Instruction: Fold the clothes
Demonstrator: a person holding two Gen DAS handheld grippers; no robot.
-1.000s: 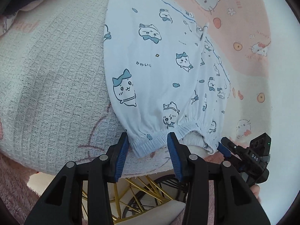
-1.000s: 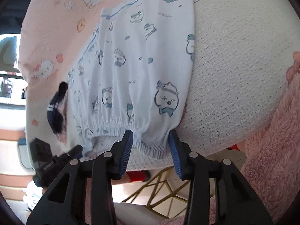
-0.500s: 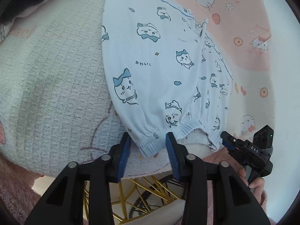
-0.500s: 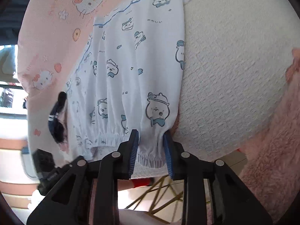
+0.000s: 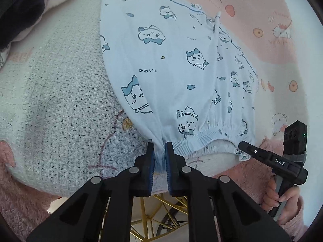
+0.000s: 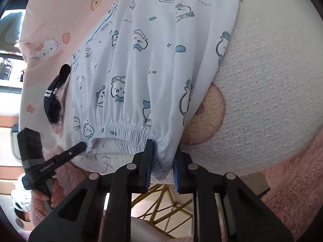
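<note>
Pale-blue printed pants lie flat on the bed's near edge, long axis running away from both grippers. Left gripper pinches the waistband's left corner; right gripper clamps its right corner.

I see a white waffle-weave blanket filling the nine o'clock side of my left view, with faint pink line drawing stitched into it. A pink cartoon-cat sheet runs from twelve to three o'clock (cat faces, flowers and small oranges printed on it). Dark bedding is bunched at eleven o'clock. At six o'clock a gold wire frame shows below the bed edge. In my right view, a black sock with white stripes lies at nine o'clock on the sheet.
</note>
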